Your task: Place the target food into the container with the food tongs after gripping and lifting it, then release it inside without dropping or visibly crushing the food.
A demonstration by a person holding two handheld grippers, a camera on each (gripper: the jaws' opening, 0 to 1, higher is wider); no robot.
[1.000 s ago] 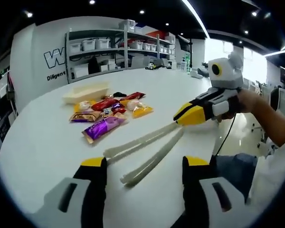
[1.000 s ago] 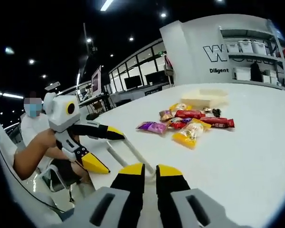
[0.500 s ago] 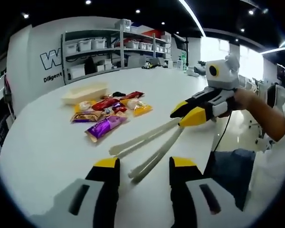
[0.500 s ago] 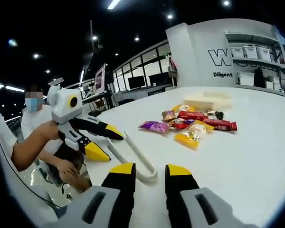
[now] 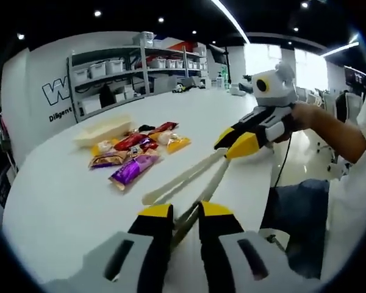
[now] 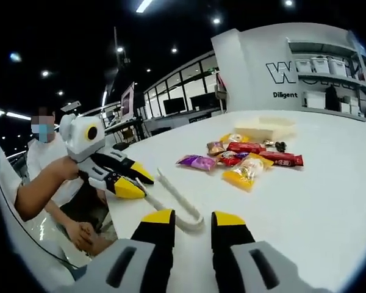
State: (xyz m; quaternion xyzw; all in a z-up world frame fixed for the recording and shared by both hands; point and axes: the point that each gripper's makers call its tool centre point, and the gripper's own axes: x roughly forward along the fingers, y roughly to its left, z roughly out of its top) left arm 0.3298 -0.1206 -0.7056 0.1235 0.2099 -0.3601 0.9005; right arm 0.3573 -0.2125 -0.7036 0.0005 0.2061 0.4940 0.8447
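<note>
Pale food tongs (image 5: 192, 177) lie on the white table (image 5: 61, 201), arms spread toward me. My left gripper (image 5: 186, 210) is shut on the tip of one arm; the other tip lies free to its left. My right gripper (image 6: 193, 218) is open, its jaws either side of the tongs' hinge end (image 6: 192, 221). In the left gripper view the right gripper (image 5: 232, 143) sits at that hinge. In the right gripper view the left gripper (image 6: 137, 183) is beside the tongs' arms. Packaged snacks, purple (image 5: 133, 170), red (image 5: 131, 140) and yellow (image 5: 178, 143), lie in a pile. A cream tray (image 5: 104, 129) stands behind them.
The table edge curves close on the side of the person (image 6: 46, 177) holding the grippers; a sleeve and hand (image 5: 329, 128) reach in there. Shelving with bins (image 5: 128, 67) lines the wall beyond the table. Bare tabletop surrounds the snack pile (image 6: 250, 159).
My left gripper's jaws have come together on one tong arm. My right gripper, shut on the hinge end a second ago, has opened and stays open.
</note>
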